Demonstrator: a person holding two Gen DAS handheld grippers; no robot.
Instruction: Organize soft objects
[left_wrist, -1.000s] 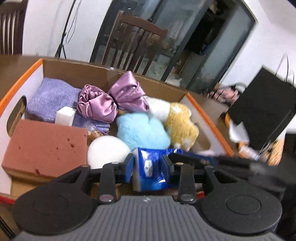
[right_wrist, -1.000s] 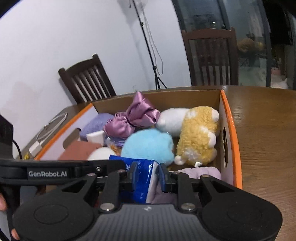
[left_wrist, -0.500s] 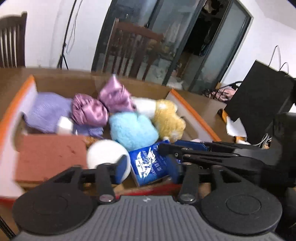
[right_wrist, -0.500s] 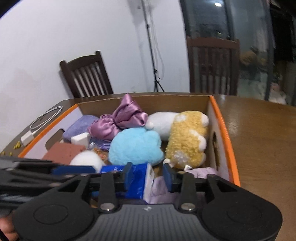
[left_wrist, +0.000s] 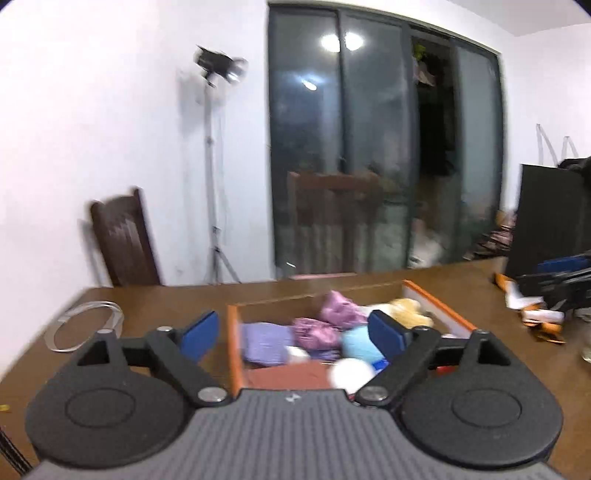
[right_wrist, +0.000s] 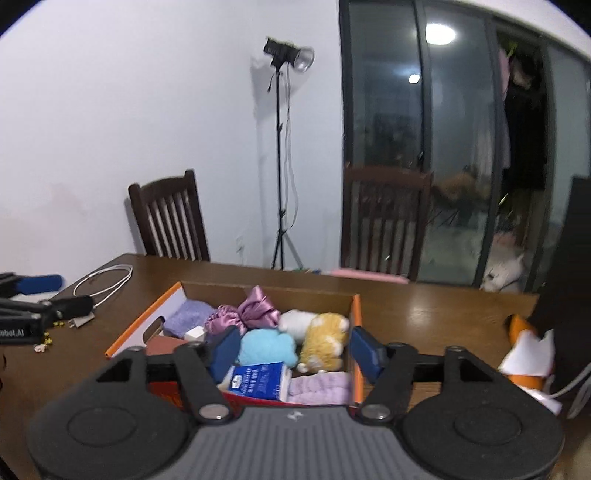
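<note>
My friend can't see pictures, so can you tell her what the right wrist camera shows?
A cardboard box on a brown wooden table is full of soft things: a blue plush, a yellow plush, a purple satin bow and a blue tissue pack. The right hand-held gripper hangs in front of it, open and empty.

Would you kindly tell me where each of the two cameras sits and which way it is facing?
Left wrist: on the left gripper, looking along its open fingers, slightly down over the cardboard box toward the glass doors; the right gripper shows at the right edge.
Right wrist: on the right gripper, also open, looking down into the box from its near end; the left gripper shows at the left edge.
Shared: box, blue plush, light stand, chairs, wooden table.
</note>
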